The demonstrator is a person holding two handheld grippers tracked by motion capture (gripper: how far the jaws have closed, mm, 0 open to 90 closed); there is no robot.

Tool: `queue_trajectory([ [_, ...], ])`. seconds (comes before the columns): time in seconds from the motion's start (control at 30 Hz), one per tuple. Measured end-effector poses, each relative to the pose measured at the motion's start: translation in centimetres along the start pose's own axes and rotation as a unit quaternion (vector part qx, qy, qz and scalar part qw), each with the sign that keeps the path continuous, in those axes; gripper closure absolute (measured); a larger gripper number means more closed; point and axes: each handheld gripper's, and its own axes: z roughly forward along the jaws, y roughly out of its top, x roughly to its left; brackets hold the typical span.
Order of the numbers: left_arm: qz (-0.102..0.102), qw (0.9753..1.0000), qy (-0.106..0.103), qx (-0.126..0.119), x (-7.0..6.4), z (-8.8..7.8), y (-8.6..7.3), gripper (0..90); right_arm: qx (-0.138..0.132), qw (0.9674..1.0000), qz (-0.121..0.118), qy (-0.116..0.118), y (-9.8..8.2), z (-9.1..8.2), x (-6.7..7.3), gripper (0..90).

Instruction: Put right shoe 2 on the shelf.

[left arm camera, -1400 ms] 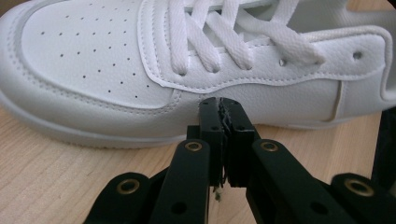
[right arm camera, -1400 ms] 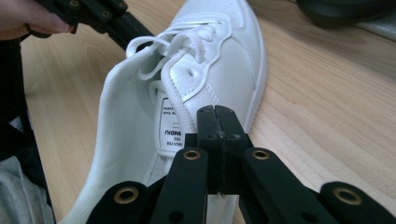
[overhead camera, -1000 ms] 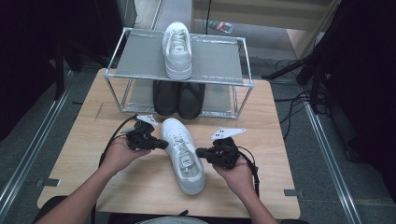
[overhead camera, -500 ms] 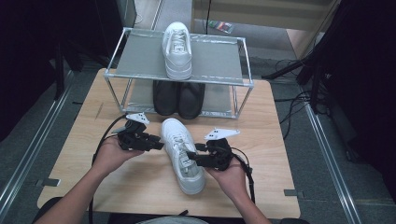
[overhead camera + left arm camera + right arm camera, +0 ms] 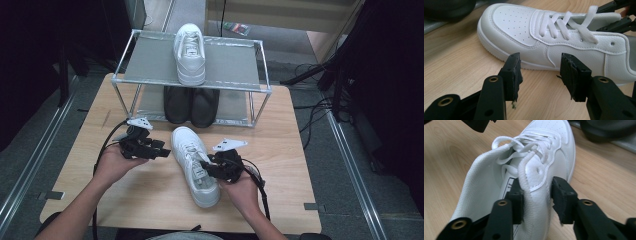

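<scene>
Straddling the white shoe's (image 5: 529,177) side wall, your right gripper (image 5: 535,195) has been closing; your left gripper (image 5: 540,75) gapes, just opened, empty.

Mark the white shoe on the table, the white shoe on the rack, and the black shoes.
white shoe on the table (image 5: 192,150), high view, on the laces.
white shoe on the rack (image 5: 190,50), high view, on the laces, top shelf.
black shoes (image 5: 191,104), high view, where the pair meet, lower shelf.

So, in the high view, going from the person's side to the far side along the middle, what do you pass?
White shoe on the table → black shoes on the lower shelf → white shoe on the top shelf.
</scene>
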Motion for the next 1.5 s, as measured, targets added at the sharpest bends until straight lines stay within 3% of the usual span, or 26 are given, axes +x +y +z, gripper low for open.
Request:
queue_trajectory([
  [0.3, -0.006, 0.9999, 0.004, -0.008, 0.4, -0.4, -0.1, 50.6, -0.001, 0.9999, 0.013, -0.01, 0.1, -0.4, -0.2, 80.4],
  [0.47, -0.008, 0.9999, 0.006, -0.012, 0.7, -0.6, -0.2, 50.2, -0.006, 0.9994, 0.033, -0.001, 0.3, -0.6, -1.0, 83.9],
  [0.63, -0.012, 0.9998, 0.008, -0.014, 0.9, -0.7, -0.3, 49.9, -0.013, 0.9973, 0.068, 0.024, 0.4, -0.9, -2.2, 84.9],
  [0.87, -0.014, 0.9997, 0.009, -0.016, 1.0, -0.9, -0.3, 49.9, -0.015, 0.9973, 0.066, 0.031, 0.5, -1.1, -2.3, 85.3],
  [1.03, -0.015, 0.9997, 0.011, -0.016, 1.1, -0.9, -0.2, 49.8, -0.023, 0.9959, 0.074, 0.048, 0.7, -2.0, -2.5, 85.7],
  [1.37, -0.011, 0.9998, 0.015, -0.009, 1.3, -0.8, -0.3, 46.7, -0.024, 0.9942, 0.077, 0.071, 1.0, -5.2, -3.7, 85.6],
  [1.5, -0.006, 0.9999, 0.01, -0.005, 1.0, -0.7, -0.3, 45.8, -0.023, 0.9949, 0.059, 0.079, 1.4, -7.2, -4.5, 85.6],
])
